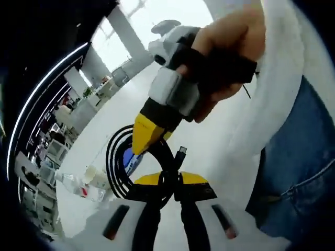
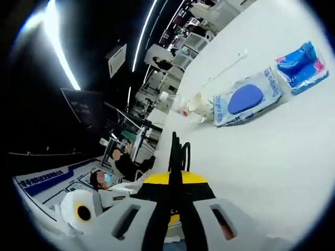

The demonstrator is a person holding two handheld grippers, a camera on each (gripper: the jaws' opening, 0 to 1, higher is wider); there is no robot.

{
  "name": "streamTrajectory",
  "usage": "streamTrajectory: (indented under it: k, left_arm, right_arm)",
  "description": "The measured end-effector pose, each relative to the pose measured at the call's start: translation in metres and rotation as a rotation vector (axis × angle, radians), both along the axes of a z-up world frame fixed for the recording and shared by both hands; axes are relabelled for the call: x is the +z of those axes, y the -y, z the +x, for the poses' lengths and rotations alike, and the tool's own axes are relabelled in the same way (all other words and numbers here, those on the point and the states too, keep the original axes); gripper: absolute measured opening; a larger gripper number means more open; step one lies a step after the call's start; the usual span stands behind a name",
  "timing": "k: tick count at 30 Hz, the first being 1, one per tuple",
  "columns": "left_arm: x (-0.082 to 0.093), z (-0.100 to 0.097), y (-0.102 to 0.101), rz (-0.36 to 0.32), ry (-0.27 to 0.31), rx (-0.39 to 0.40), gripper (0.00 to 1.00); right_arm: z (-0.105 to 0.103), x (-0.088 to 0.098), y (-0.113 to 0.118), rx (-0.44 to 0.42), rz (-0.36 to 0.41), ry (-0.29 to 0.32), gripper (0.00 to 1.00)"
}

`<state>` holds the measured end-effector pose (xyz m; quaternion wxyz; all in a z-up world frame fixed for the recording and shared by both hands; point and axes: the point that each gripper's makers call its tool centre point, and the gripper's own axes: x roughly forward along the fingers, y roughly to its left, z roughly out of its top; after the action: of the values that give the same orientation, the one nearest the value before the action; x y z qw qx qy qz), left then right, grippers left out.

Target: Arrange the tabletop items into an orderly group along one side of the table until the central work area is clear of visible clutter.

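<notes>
White table (image 2: 272, 157) in a workshop; two blue packets (image 2: 246, 102) beyond the coiled black cable (image 1: 125, 162), gripped by both the left gripper (image 1: 170, 183) and right gripper (image 2: 175, 180).

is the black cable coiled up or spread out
Coiled. In the left gripper view the black cable forms stacked loops, pinched between the left gripper jaws, with the right gripper at the same bundle.
</notes>
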<state>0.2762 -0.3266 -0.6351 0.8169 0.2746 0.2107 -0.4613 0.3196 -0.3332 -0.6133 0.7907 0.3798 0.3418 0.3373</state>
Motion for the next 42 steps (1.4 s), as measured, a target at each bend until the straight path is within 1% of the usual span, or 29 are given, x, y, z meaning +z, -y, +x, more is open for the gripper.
streamTrajectory:
  k: [1, 2, 3, 4, 5, 6, 7, 8, 9, 11, 13, 14, 15, 16, 17, 18, 19, 22, 24, 25, 27, 30, 31, 32, 34, 36, 38, 40, 42]
  left_arm:
    - [0.003, 0.002, -0.001, -0.055, -0.027, 0.028, 0.13]
    - [0.008, 0.003, -0.001, -0.153, -0.082, 0.074, 0.15]
    - [0.011, 0.004, -0.001, -0.227, -0.137, 0.11, 0.18]
    - [0.015, 0.009, -0.006, -0.331, -0.208, 0.183, 0.22]
    - [0.019, 0.013, -0.009, -0.389, -0.237, 0.225, 0.25]
    - [0.025, 0.02, -0.015, -0.468, -0.261, 0.277, 0.28]
    - [0.027, 0.024, -0.021, -0.48, -0.254, 0.306, 0.3]
    - [0.031, 0.032, -0.031, -0.478, -0.195, 0.328, 0.3]
    - [0.033, 0.036, -0.035, -0.483, -0.17, 0.346, 0.3]
    - [0.028, 0.04, -0.04, -0.554, -0.257, 0.418, 0.35]
    - [0.022, 0.042, -0.034, -0.657, -0.364, 0.449, 0.42]
    - [0.02, 0.041, -0.029, -0.705, -0.423, 0.452, 0.46]
    - [0.018, 0.037, -0.017, -0.775, -0.526, 0.444, 0.48]
    - [0.018, 0.036, -0.014, -0.798, -0.563, 0.445, 0.5]
    - [0.019, 0.033, -0.002, -0.856, -0.636, 0.428, 0.5]
    - [0.019, 0.032, 0.003, -0.87, -0.661, 0.424, 0.5]
    - [0.02, 0.033, 0.017, -0.898, -0.694, 0.395, 0.49]
    - [0.02, 0.035, 0.039, -0.896, -0.748, 0.338, 0.45]
    - [0.023, 0.042, 0.051, -0.957, -0.796, 0.327, 0.41]
    - [0.022, 0.044, 0.057, -0.988, -0.842, 0.329, 0.39]
    - [0.019, 0.048, 0.065, -1.012, -0.878, 0.334, 0.32]
    - [0.012, 0.051, 0.073, -0.97, -0.869, 0.324, 0.19]
    - [0.009, 0.053, 0.074, -0.932, -0.835, 0.322, 0.12]
    - [0.012, 0.055, 0.077, -0.947, -0.829, 0.301, 0.12]
    - [0.011, 0.058, 0.081, -0.941, -0.848, 0.318, 0.09]
    - [0.007, 0.059, 0.087, -0.907, -0.857, 0.304, 0.08]
    - [0.004, 0.062, 0.09, -0.873, -0.837, 0.305, 0.05]
    - [0.004, 0.068, 0.091, -0.898, -0.859, 0.324, 0.04]
    - [0.001, 0.073, 0.092, -0.893, -0.874, 0.334, 0.04]
  right_arm:
    - [0.001, 0.001, 0.002, -0.002, -0.006, 0.002, 0.01]
    - [0.003, 0.002, 0.006, -0.002, -0.013, 0.007, 0.01]
    - [0.004, 0.004, 0.008, -0.002, -0.019, 0.015, 0.01]
    - [0.004, 0.006, 0.012, -0.003, -0.019, 0.022, 0.01]
    - [0.004, 0.007, 0.014, -0.005, -0.018, 0.024, 0.01]
    - [0.005, 0.009, 0.017, -0.011, -0.013, 0.028, 0.01]
    - [0.006, 0.011, 0.024, -0.025, 0.002, 0.032, 0.01]
    - [0.006, 0.014, 0.027, -0.03, 0.011, 0.036, 0.01]
    - [0.006, 0.016, 0.034, -0.038, 0.018, 0.041, 0.01]
    - [0.005, 0.019, 0.042, -0.041, 0.023, 0.053, 0.01]
    - [0.005, 0.023, 0.052, -0.057, 0.023, 0.071, 0.01]
    - [0.005, 0.025, 0.056, -0.065, 0.029, 0.079, 0.01]
    - [0.005, 0.028, 0.061, -0.079, 0.042, 0.086, 0.01]
    - [0.005, 0.03, 0.064, -0.087, 0.053, 0.088, 0.02]
    - [0.005, 0.032, 0.067, -0.095, 0.067, 0.093, 0.02]
    - [0.004, 0.034, 0.07, -0.102, 0.074, 0.098, 0.02]
    - [0.004, 0.036, 0.073, -0.109, 0.077, 0.107, 0.02]
    - [0.003, 0.041, 0.078, -0.12, 0.084, 0.124, 0.02]
    - [0.002, 0.042, 0.081, -0.131, 0.09, 0.122, 0.02]
    - [0.001, 0.043, 0.083, -0.138, 0.092, 0.121, 0.02]
    - [-0.001, 0.045, 0.088, -0.146, 0.098, 0.13, 0.02]
    - [-0.003, 0.049, 0.098, -0.172, 0.111, 0.142, 0.02]
    - [-0.002, 0.048, 0.103, -0.191, 0.115, 0.138, 0.02]
    - [-0.002, 0.046, 0.107, -0.204, 0.114, 0.13, 0.02]
    - [0.0, 0.039, 0.12, -0.235, 0.088, 0.126, 0.02]
    - [0.001, 0.035, 0.125, -0.246, 0.068, 0.121, 0.02]
    - [0.003, 0.03, 0.13, -0.252, 0.022, 0.124, 0.02]
    - [0.007, 0.024, 0.135, -0.26, -0.009, 0.119, 0.02]
    - [0.012, 0.017, 0.14, -0.27, -0.033, 0.106, 0.02]
